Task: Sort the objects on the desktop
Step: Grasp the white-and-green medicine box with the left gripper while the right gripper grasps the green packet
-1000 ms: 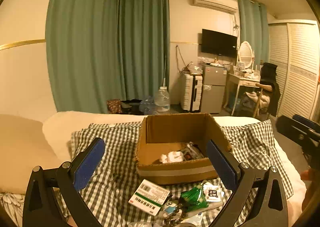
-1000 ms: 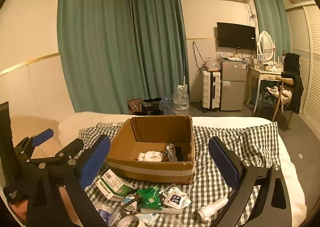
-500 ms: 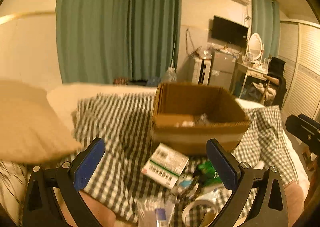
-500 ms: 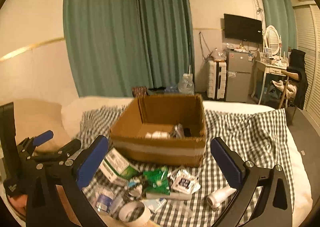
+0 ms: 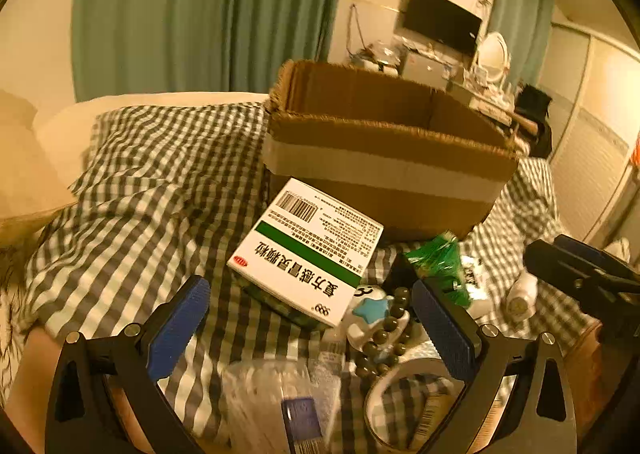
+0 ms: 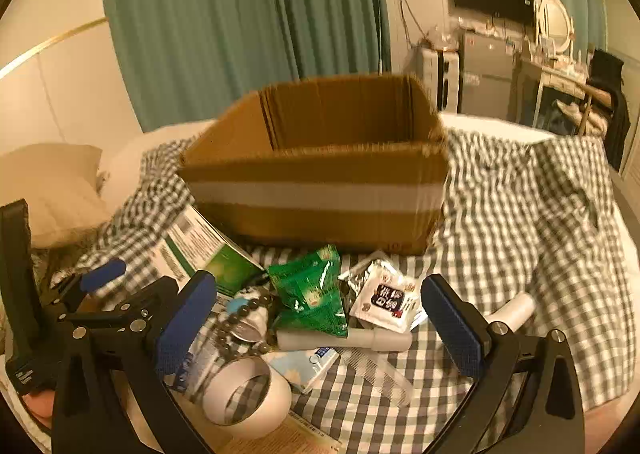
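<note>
The left gripper [image 5: 310, 314] is hovering with jaws spread, a white-and-green medicine carton [image 5: 306, 250] lying between them. Only the right view is showing the green foil packet [image 6: 312, 294] between the right gripper's [image 6: 318, 312] spread jaws. Beyond both, a brown cardboard box [image 6: 320, 189] is sitting on checked bedding [image 6: 520, 213] before teal curtains [image 6: 240, 21].

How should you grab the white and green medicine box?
Pinch the medicine box across its two long edges, coming from above. It lies flat and tilted on the checked cloth, leaning toward the cardboard box, and the open left tool already straddles its near corner.
</note>
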Tool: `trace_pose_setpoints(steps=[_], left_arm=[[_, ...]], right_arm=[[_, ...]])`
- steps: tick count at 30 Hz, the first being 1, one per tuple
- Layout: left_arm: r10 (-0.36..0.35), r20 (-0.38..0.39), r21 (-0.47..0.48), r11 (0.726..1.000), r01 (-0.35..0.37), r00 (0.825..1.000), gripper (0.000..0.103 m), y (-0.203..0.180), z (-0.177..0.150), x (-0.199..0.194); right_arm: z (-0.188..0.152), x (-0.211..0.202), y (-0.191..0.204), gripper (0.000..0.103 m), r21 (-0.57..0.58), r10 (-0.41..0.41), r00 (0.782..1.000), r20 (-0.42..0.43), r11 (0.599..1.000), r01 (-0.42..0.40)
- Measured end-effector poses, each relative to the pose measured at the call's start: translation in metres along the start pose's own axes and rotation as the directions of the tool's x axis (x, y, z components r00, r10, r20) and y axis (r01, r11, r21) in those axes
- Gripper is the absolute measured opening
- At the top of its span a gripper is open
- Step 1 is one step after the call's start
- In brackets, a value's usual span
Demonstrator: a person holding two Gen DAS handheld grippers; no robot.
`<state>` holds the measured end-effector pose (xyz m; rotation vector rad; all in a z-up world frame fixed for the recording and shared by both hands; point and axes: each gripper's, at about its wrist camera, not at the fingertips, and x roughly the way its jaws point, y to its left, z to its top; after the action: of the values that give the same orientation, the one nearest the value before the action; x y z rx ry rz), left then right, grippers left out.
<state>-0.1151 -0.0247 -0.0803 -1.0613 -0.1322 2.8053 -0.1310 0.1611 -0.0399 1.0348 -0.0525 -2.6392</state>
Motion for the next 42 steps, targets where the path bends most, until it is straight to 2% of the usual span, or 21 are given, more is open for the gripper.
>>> trace_pose_setpoints(steps=[6,11,19,22,25,28,29,30,31,36,42], left_arm=[[0.028,-0.028,0.094,0.995,-0.025,0.999,0.103,-0.002,0.003,0.024],[0.03,-0.054,0.124,0.992,-0.023,0.998,0.103,-0.002,0.005,0.038],[0.06,-0.118,0.199,0.979,-0.035,0.991,0.103,-0.009,0.008,0.061],[0.022,-0.153,0.164,0.987,0.003,0.988,0.103,-0.003,0.006,0.067],[-0.017,-0.157,0.105,0.994,0.034,0.987,0.103,0.005,0.006,0.066],[-0.022,-0.151,0.072,0.997,0.033,0.988,0.094,0.012,0.006,0.065],[-0.026,-0.159,0.066,0.997,0.037,0.987,0.093,0.015,0.005,0.066],[-0.028,-0.159,0.062,0.997,0.038,0.987,0.092,0.015,0.005,0.066],[-0.028,-0.154,0.063,0.997,0.038,0.988,0.092,0.015,0.006,0.065],[-0.012,-0.139,0.062,0.998,0.021,0.99,0.091,0.013,0.006,0.063],[-0.019,-0.129,0.042,0.999,0.025,0.991,0.091,0.013,0.004,0.056]], right_arm=[[0.004,0.043,0.003,0.103,-0.05,0.006,0.998,-0.07,0.999,-0.01],[0.01,0.064,0.009,0.103,-0.075,0.014,0.996,-0.09,0.997,-0.021],[-0.005,0.082,0.001,0.102,-0.058,0.022,0.991,-0.135,0.998,-0.03],[-0.008,0.082,-0.001,0.096,-0.052,0.026,0.989,-0.144,0.998,-0.034],[-0.009,0.085,-0.003,0.083,-0.052,0.029,0.986,-0.166,0.998,-0.038],[-0.013,0.087,-0.001,0.075,-0.064,0.033,0.983,-0.182,0.997,-0.045],[-0.014,0.087,0.0,0.071,-0.07,0.037,0.981,-0.189,0.996,-0.051],[-0.015,0.088,0.001,0.061,-0.076,0.038,0.98,-0.197,0.996,-0.054],[-0.016,0.089,0.001,0.057,-0.082,0.031,0.979,-0.204,0.995,-0.048],[-0.017,0.083,-0.001,0.045,-0.076,0.042,0.981,-0.187,0.995,-0.057],[-0.017,0.072,0.006,0.037,-0.112,0.031,0.985,-0.171,0.992,-0.05]])
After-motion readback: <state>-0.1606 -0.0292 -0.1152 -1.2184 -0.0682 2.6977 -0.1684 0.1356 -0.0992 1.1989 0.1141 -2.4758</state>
